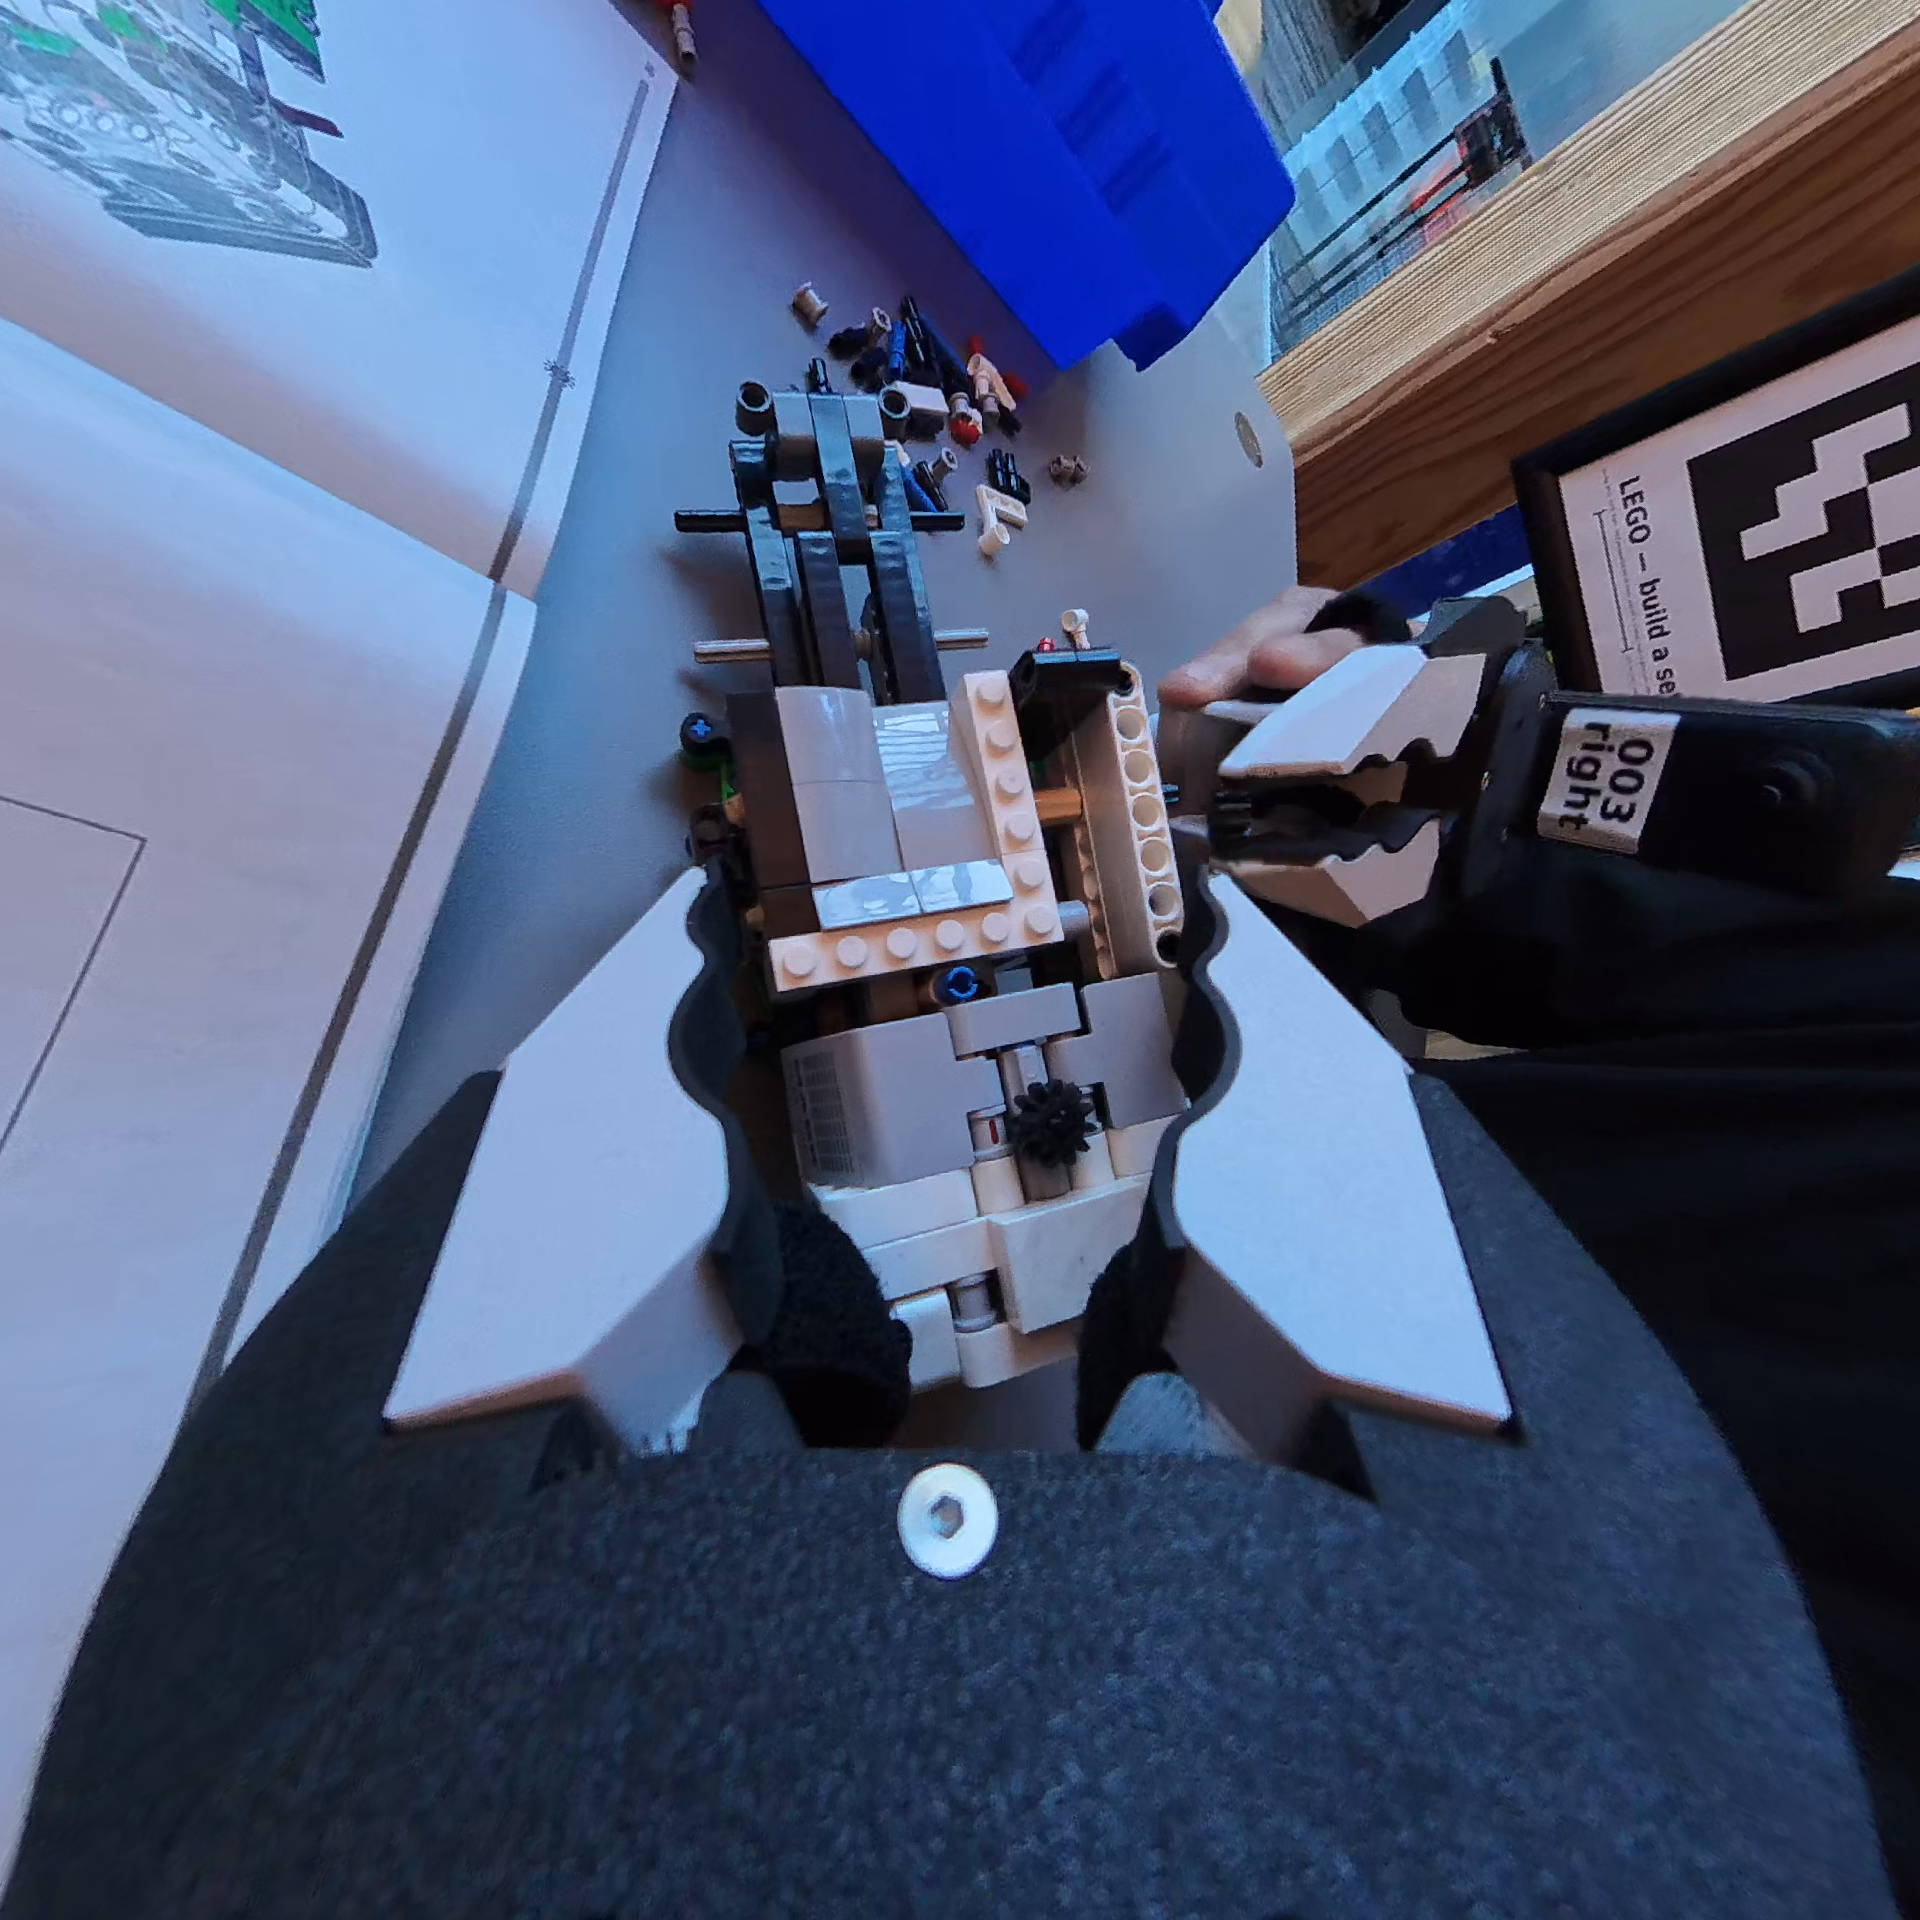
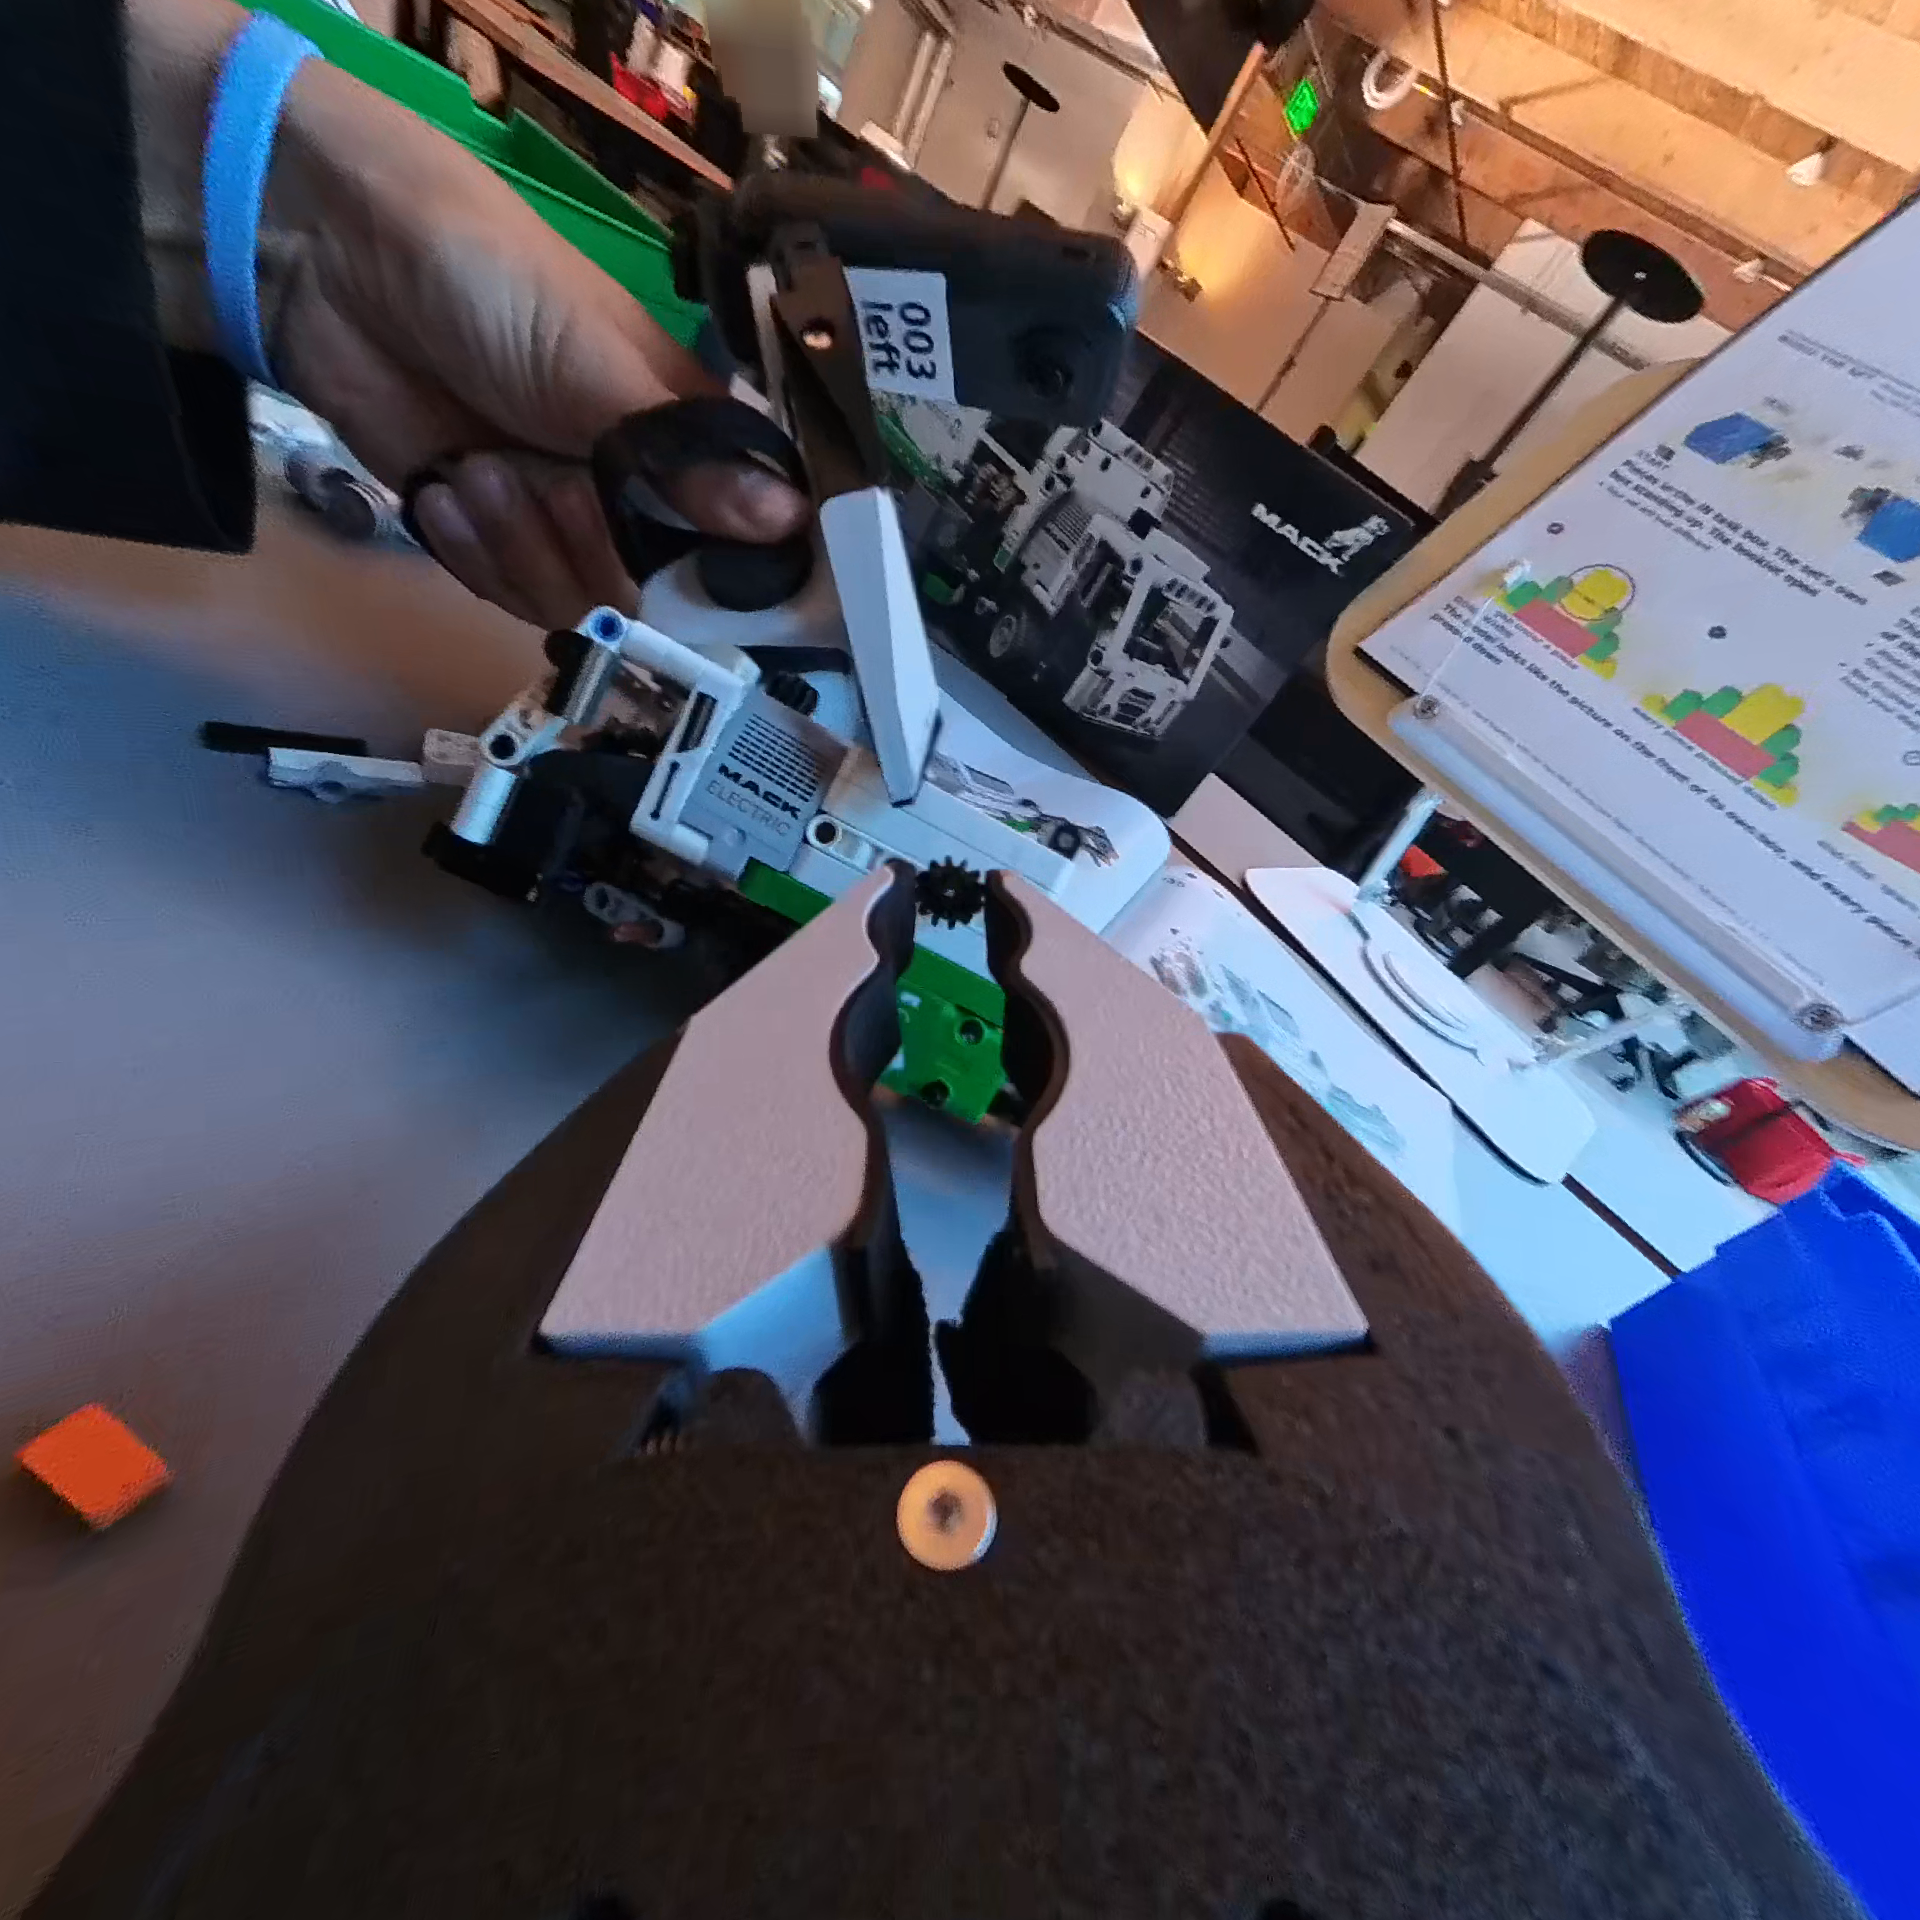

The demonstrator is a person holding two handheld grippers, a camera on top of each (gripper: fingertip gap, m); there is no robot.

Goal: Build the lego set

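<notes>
Between left gripper [image 1: 951,925] fingers, truck chassis [image 1: 914,831], lengthwise

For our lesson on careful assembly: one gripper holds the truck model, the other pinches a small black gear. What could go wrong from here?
1. The black gear sits only at the tips of the right gripper; it might slip out.
2. Pushing sideways could shift the truck model within the left gripper.
3. A dropped gear could get lost among the loose pieces.

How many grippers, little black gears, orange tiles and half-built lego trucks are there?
Two-finger handheld grippers: 2 (left gripper, right gripper)
Small black toothed plastic gears: 2 (one on the truck, one in the right gripper)
Flat orange square tile: 1
Half-built white and grey lego truck: 1
Total: 6
</notes>
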